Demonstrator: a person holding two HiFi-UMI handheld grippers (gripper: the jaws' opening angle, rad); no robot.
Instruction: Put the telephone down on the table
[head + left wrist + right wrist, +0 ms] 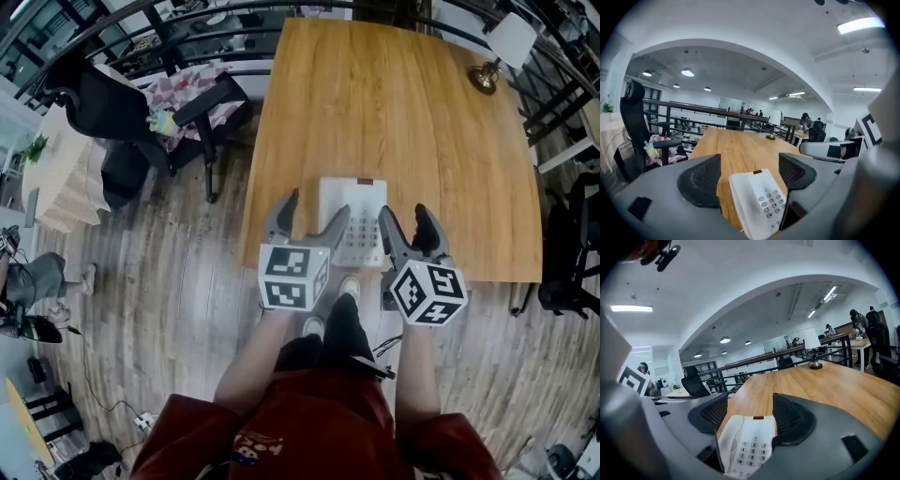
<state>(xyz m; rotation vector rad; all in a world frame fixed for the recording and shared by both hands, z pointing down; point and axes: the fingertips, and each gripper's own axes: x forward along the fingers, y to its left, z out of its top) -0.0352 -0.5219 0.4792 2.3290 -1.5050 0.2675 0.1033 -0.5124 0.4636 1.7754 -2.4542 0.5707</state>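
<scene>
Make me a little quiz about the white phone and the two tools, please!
1. True or false: the telephone is black.
2. Pick one. The jaws of the left tool and the right tool are: A) apart, B) shut tight, C) clamped on a cup.
3. Fill the gap: the telephone's buttons face ____.

Key: 1 false, it is white. 2 A. 3 up.
</scene>
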